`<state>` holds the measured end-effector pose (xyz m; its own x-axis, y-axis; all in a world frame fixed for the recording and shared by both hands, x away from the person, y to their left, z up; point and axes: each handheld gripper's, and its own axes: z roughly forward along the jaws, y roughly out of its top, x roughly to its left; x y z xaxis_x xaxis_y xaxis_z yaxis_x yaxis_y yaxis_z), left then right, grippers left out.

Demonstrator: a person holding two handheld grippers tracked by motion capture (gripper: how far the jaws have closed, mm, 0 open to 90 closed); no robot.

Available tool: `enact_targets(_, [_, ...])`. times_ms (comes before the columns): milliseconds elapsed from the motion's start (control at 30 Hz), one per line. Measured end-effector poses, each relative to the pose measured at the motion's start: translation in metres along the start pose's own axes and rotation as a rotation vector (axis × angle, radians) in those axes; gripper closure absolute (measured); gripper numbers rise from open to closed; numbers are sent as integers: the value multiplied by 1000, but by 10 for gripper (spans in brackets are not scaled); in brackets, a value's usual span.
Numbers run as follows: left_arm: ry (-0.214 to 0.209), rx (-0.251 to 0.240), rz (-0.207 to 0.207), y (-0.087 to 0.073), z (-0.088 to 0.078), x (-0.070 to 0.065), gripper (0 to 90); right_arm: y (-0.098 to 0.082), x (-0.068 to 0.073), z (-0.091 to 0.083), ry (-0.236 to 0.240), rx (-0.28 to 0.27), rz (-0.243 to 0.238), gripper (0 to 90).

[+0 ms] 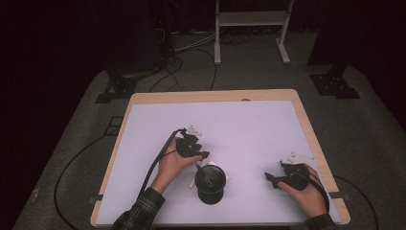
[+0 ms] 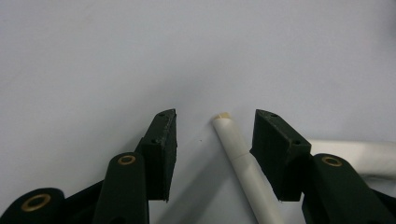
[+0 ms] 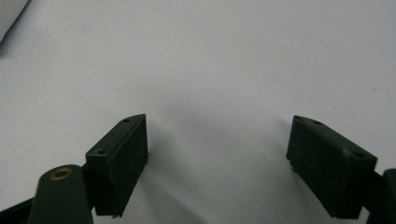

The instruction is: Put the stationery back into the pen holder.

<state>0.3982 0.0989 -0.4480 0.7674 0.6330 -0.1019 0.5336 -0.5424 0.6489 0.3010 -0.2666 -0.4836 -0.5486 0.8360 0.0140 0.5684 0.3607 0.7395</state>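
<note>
High view: on a white-covered worktop [image 1: 249, 120], a dark cup [image 1: 210, 183] stands near the front edge, between a person's two hands, with a black pen leaning inside it. White sticks [image 1: 216, 164] lie just beyond the cup's far rim, and the left gripper [image 1: 203, 154] reaches over them; the left hand [image 1: 173, 163] is by far the nearer of the two. The right gripper [image 1: 269, 178] rests well apart at the right, pointing left toward the cup.

Left gripper view: one white stick [image 2: 243, 163] lies flat between the fingers [image 2: 161, 154], its long axis running away from the camera and slightly leftward, its capped tip about level with the fingertips. It sits close against the right-hand finger, with a clear gap to the other. The fingers stand part-open around it, pressing nothing yet. A second stick [image 2: 359, 156] lies crosswise behind that finger. Squeezing across the stick's width looks like the coming move.

Right gripper view: the fingers [image 3: 119, 163] are spread wide over bare worktop, holding nothing.
</note>
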Motion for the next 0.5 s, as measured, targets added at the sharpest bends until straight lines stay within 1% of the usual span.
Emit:
enact_targets(133, [1,12,1,-1,4,-2,499,0,0,0,0,-2,-3,194])
enact_targets(167, [-1,21,10,-1,5,-2,499,0,0,0,0,-2,-2,194])
enact_targets(200, [-1,23,10,-1,5,-3,499,0,0,0,-1,-2,-3,194])
enact_targets(500, [21,56,17,-4,8,-3,507,0,0,0,0,-1,-1,194])
